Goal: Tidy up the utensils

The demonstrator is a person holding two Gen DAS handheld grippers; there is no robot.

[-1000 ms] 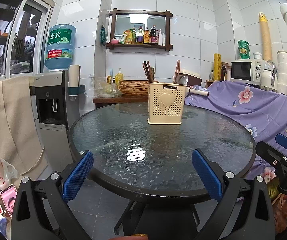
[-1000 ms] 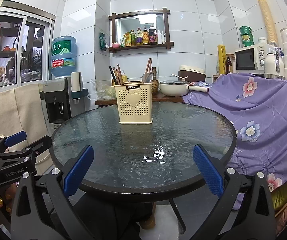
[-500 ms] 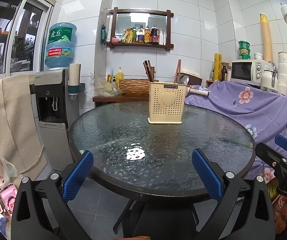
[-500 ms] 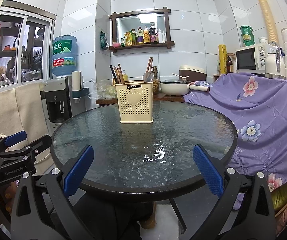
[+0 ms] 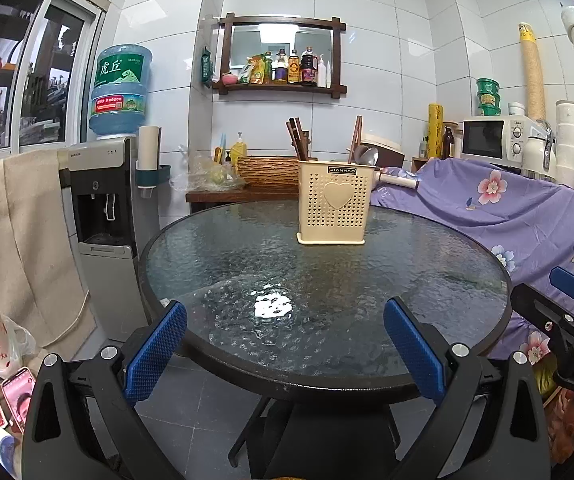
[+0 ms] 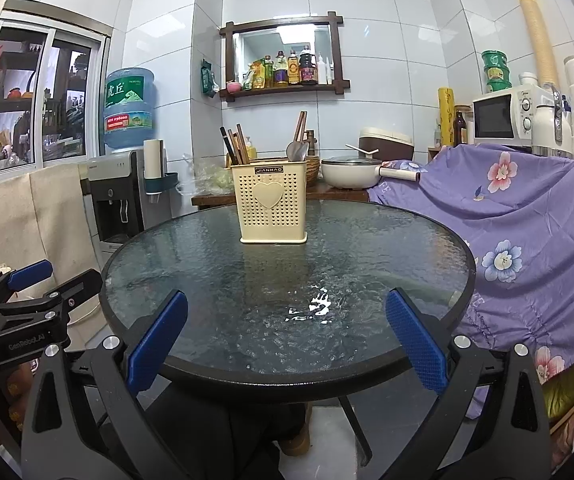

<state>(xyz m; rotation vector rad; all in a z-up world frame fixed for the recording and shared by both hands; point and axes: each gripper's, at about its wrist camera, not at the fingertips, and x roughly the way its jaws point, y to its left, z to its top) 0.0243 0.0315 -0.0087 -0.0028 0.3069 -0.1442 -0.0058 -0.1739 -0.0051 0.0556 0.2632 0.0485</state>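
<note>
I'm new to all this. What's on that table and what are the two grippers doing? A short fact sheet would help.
table: round glass top
on table: cream utensil holder, upright, toward the far side
in holder: chopsticks and a spoon
left gripper: open, empty, at the near edge
right gripper: open, empty, at the near edge

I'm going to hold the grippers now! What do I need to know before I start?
Left gripper: open, empty, held back at the near edge of the glass table.
Right gripper: open, empty, beside it.
Utensil holder: upright on the far side of the table, with chopsticks and a spoon already standing in it.
No loose utensils show on the table, so little seems left; look around for more.
</note>
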